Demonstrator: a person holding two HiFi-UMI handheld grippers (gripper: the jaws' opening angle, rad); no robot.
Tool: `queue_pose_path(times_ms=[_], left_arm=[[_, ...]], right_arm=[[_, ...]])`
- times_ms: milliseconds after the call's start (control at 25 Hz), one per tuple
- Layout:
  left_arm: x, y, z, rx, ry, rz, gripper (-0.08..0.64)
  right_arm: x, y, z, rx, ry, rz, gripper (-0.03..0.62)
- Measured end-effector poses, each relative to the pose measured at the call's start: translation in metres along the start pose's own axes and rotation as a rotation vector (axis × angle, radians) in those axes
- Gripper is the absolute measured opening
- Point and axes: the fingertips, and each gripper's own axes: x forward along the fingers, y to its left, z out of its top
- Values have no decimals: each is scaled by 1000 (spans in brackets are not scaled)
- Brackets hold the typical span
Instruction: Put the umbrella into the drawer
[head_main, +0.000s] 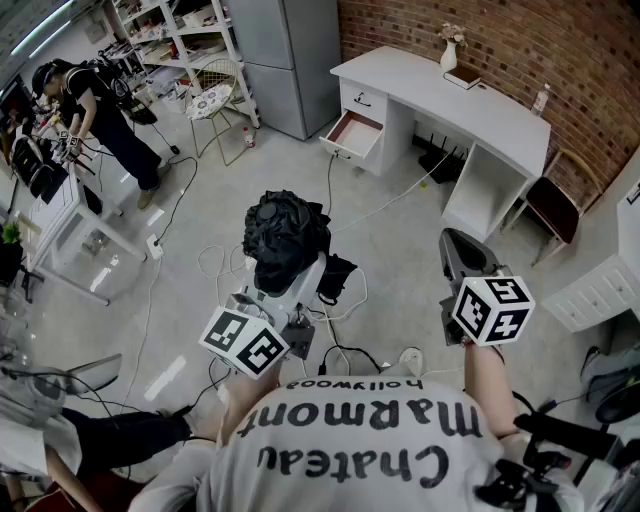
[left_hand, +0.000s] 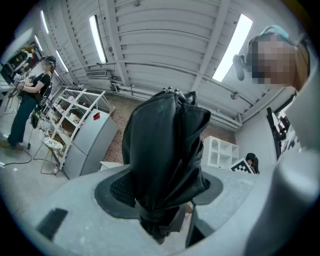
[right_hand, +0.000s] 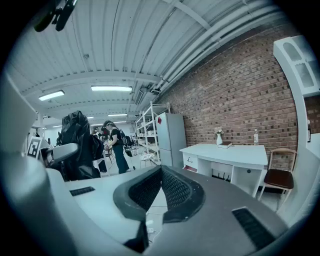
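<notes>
A black folded umbrella (head_main: 286, 232) stands up between the jaws of my left gripper (head_main: 283, 282), which is shut on its lower end. In the left gripper view the umbrella (left_hand: 167, 145) fills the middle, pinched between the two pads of the left gripper (left_hand: 161, 187). My right gripper (head_main: 462, 258) hangs to the right, its pads meeting at the tip with nothing in them. In the right gripper view the right gripper (right_hand: 161, 172) is shut and the umbrella (right_hand: 76, 142) shows at the left. The open drawer (head_main: 355, 132) juts from the white desk (head_main: 480, 108) far ahead.
A grey fridge (head_main: 285, 60) and white shelving (head_main: 175, 40) stand at the back. A person (head_main: 100, 110) works at the left by a table. Cables (head_main: 340, 310) trail over the floor below the grippers. A chair (head_main: 552, 210) stands by the desk's right end.
</notes>
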Motion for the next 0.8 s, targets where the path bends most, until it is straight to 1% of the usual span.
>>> queue_pose_path(times_ms=[320, 520, 680, 800], left_arm=[[-4, -4, 1, -11, 9, 13, 264], [-4, 3, -6, -16, 13, 29, 264], [5, 14, -15, -21, 0, 14, 264], [14, 21, -16, -10, -5, 15, 264]], right_arm=[[-6, -3, -1, 8, 11, -4, 14], [-2, -10, -11, 8, 25, -13, 14], [6, -27, -11, -6, 6, -23, 14], [18, -40, -9, 8, -5, -30, 14]])
